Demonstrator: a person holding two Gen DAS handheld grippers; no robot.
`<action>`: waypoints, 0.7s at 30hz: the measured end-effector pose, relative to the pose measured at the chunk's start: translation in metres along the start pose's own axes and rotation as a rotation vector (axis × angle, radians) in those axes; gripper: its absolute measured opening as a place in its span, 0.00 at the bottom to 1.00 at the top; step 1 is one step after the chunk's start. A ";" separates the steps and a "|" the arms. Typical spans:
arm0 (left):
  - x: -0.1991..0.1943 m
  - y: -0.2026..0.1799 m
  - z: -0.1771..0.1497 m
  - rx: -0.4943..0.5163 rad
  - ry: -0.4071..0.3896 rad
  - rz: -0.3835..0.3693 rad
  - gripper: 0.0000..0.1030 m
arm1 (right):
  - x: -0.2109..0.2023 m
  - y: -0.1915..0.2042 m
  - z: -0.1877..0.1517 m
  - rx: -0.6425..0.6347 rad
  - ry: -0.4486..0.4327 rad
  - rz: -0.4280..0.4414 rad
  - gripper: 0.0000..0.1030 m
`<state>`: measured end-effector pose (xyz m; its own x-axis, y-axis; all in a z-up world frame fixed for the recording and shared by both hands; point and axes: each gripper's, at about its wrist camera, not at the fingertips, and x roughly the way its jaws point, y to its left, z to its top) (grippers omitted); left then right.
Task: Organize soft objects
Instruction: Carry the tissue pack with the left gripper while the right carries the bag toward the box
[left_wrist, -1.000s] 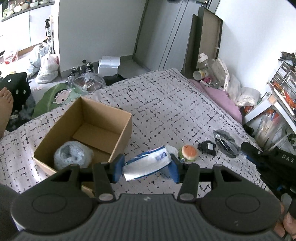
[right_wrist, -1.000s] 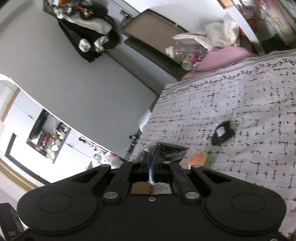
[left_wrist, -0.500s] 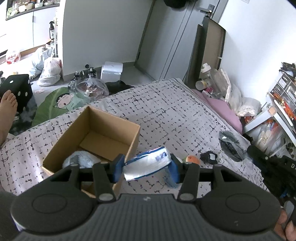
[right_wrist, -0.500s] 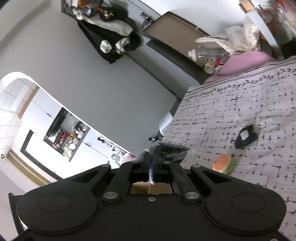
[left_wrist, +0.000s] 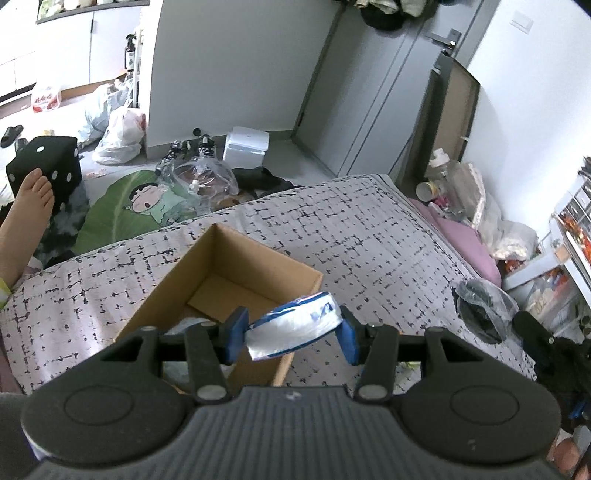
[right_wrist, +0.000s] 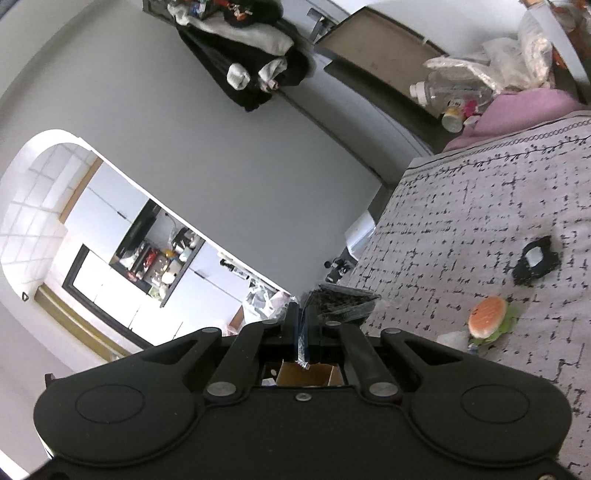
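Note:
My left gripper is shut on a white and blue soft packet, pressed between the blue pads. The packet hangs over the near right corner of the open cardboard box on the patterned bed. A pale bundle in the box is mostly hidden behind my left gripper. My right gripper is shut on the edge of a clear plastic bag with something dark inside; this bag hangs at the right of the left wrist view. A burger toy and a small black item lie on the bed.
A person's bare foot rests at the far left by a black dice cushion. A green cartoon cushion and plastic bags lie on the floor beyond the bed. A pink pillow, bottles and a cluttered shelf line the right side.
My left gripper has carried the packet left, from the bed beside the box to over its corner. The burger toy has left that view. My right gripper has swung with the bag.

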<state>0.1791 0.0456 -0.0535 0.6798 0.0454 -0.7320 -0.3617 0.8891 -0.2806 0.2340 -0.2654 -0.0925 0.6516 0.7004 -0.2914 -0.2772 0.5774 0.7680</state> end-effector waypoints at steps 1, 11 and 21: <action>0.002 0.003 0.001 -0.005 0.002 0.002 0.49 | 0.003 0.002 -0.001 -0.003 0.006 0.000 0.02; 0.033 0.037 0.013 -0.051 0.041 0.014 0.49 | 0.036 0.021 -0.018 -0.043 0.068 -0.004 0.02; 0.064 0.056 0.021 -0.055 0.061 0.027 0.49 | 0.070 0.034 -0.038 -0.091 0.157 -0.025 0.02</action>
<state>0.2157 0.1079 -0.1032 0.6294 0.0396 -0.7761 -0.4151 0.8614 -0.2927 0.2438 -0.1804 -0.1081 0.5427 0.7381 -0.4008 -0.3294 0.6260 0.7068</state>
